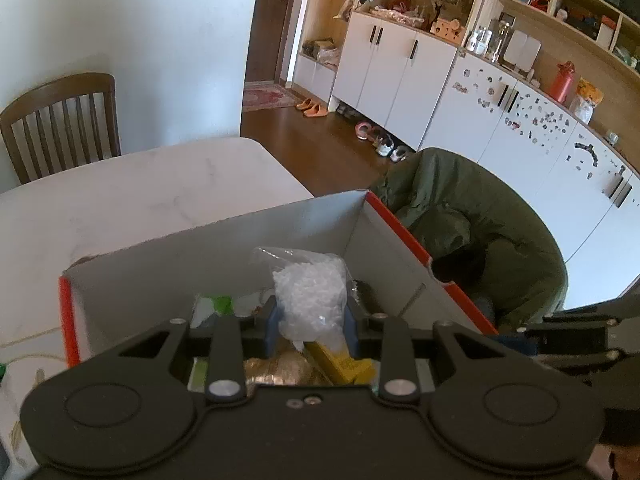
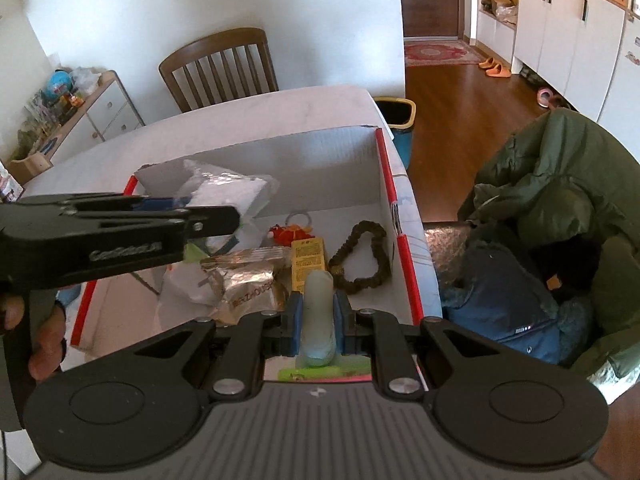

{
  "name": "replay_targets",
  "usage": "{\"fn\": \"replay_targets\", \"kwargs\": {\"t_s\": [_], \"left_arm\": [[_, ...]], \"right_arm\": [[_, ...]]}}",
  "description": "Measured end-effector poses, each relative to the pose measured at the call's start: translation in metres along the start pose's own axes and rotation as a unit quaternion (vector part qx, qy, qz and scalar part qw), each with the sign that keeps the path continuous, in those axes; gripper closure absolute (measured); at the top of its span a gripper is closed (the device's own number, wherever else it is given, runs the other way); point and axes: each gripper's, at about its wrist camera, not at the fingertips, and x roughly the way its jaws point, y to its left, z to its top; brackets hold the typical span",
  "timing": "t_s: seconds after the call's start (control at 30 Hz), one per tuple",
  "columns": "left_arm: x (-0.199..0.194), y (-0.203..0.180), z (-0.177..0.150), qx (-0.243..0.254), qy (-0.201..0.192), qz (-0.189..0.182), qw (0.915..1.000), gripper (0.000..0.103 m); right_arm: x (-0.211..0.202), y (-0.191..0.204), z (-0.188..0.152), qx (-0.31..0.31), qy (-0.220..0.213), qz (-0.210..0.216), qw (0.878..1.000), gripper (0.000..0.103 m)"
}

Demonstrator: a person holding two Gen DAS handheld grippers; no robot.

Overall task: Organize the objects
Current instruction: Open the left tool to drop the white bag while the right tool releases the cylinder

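An open cardboard box [image 1: 224,248] [image 2: 320,160] with red edges stands on the white table. My left gripper [image 1: 310,312] [image 2: 188,204] is shut on a clear bag of white granules [image 1: 310,292] [image 2: 228,194], held over the box. My right gripper [image 2: 317,312] is shut on a pale blue-green cylinder [image 2: 317,312] above the box's near side. Inside the box lie a foil packet [image 2: 248,280], a yellow carton [image 2: 307,258] [image 1: 344,364], a brown bead loop [image 2: 360,260] and an orange toy [image 2: 290,234].
A green jacket [image 1: 472,224] [image 2: 560,184] drapes a chair right of the table, over a blue garment [image 2: 500,292]. A wooden chair [image 2: 220,68] [image 1: 60,124] stands at the far side. A bin [image 2: 396,120] sits by the table's corner. A hand [image 2: 44,344] grips the left tool.
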Motion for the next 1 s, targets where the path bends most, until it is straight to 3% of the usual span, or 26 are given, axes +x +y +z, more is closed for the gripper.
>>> {"fn": "replay_targets", "kwargs": {"t_s": [0.27, 1.0], "left_arm": [[0.033, -0.003, 0.016, 0.002, 0.023, -0.008, 0.9997, 0.073], [0.101, 0.002, 0.020, -0.013, 0.091, 0.001, 0.9957, 0.073]], "right_arm": [[0.023, 0.001, 0.006, -0.008, 0.014, 0.007, 1.000, 0.088], [0.065, 0.013, 0.000, -0.035, 0.059, 0.011, 0.998, 0.088]]}}
